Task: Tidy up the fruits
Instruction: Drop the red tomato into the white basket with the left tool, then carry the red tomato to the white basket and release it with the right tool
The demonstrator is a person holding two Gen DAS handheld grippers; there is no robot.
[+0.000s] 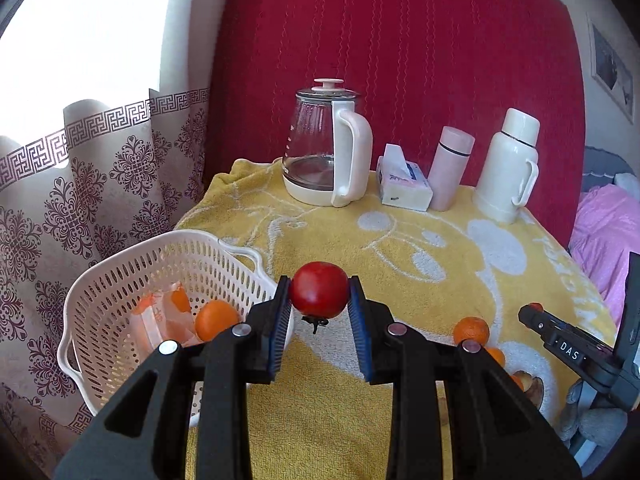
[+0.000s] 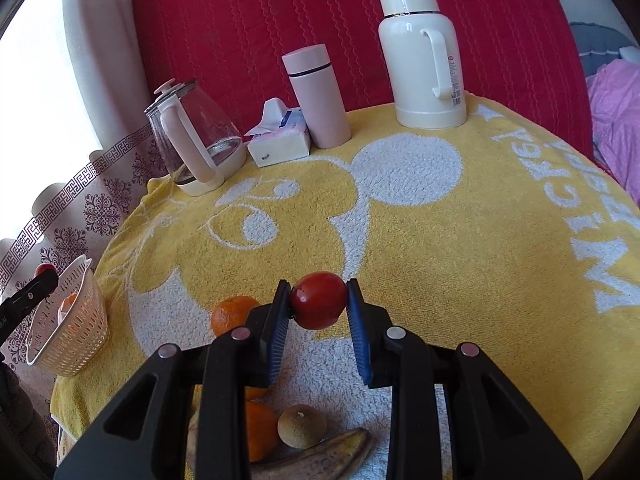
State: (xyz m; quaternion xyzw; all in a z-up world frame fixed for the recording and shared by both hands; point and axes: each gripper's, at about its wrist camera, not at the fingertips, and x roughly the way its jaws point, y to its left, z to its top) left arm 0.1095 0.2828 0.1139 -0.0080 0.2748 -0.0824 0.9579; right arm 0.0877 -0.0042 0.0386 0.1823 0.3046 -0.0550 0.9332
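Left gripper (image 1: 320, 300) clamped on round red tomato (image 1: 319, 295), right gripper (image 2: 318, 302) clamped on 2nd red tomato (image 2: 319, 300). Risk: bruising or slipping short of white perforated plastic basket (image 1: 120, 276).

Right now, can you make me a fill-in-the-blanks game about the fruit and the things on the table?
1. Each gripper, the left gripper and the right gripper, is shut on a red ____.
2. The white basket already holds an ____ fruit.
3. The tissue pack sits between the glass kettle and the ____ bottle.
4. The towel on the table is mostly ____.

Missing words: tomato; orange; pink; yellow
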